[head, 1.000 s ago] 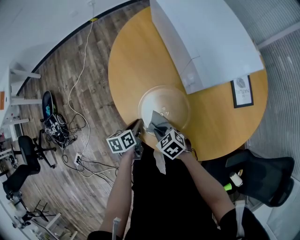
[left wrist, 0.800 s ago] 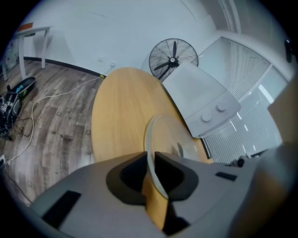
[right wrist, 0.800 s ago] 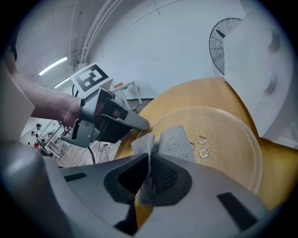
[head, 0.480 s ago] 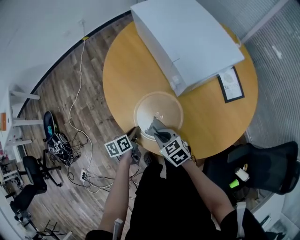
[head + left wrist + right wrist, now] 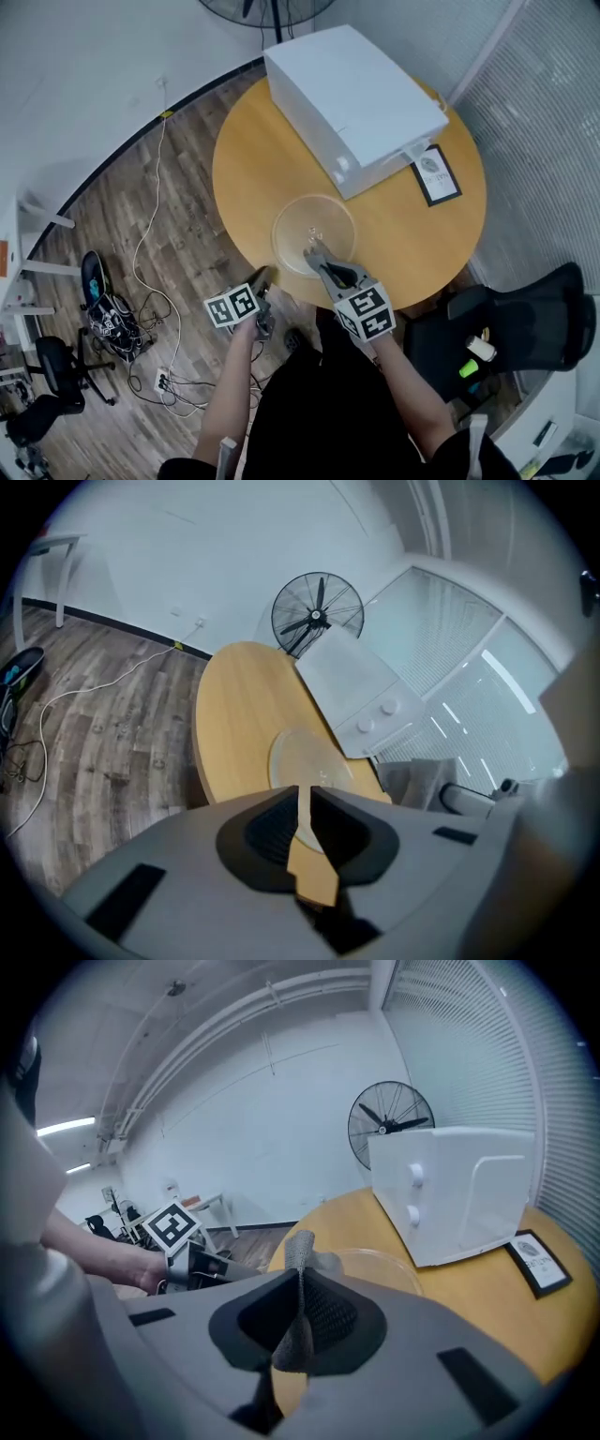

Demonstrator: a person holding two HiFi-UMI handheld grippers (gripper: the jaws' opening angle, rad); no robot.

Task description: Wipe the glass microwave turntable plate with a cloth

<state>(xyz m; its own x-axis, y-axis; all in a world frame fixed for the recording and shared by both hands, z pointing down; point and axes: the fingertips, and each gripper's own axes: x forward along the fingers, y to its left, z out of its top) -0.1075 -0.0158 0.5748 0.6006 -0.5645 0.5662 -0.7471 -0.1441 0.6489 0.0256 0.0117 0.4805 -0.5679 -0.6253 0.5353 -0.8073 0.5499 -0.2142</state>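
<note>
The clear glass turntable plate [image 5: 314, 225] lies on the round wooden table [image 5: 253, 169], in front of the white microwave [image 5: 352, 89]. My right gripper [image 5: 315, 251] hovers over the plate's near rim, shut on a grey cloth [image 5: 300, 1246] whose end sticks up past the fingertips. The plate [image 5: 389, 1265] shows just beyond that cloth. My left gripper [image 5: 264, 277] hangs off the table's near-left edge, above the floor. It points at the plate [image 5: 300, 761], its jaws almost touching with nothing between them.
A black-framed card [image 5: 433, 173] lies right of the microwave. A standing fan [image 5: 317, 621] is behind the table. A black office chair [image 5: 525, 328] stands at the right. Cables and a power strip [image 5: 159, 380] lie on the wooden floor at the left.
Both grippers have lifted and drawn back from the plate toward the person. The right one took the cloth up with it. The table looks smaller and farther off.
</note>
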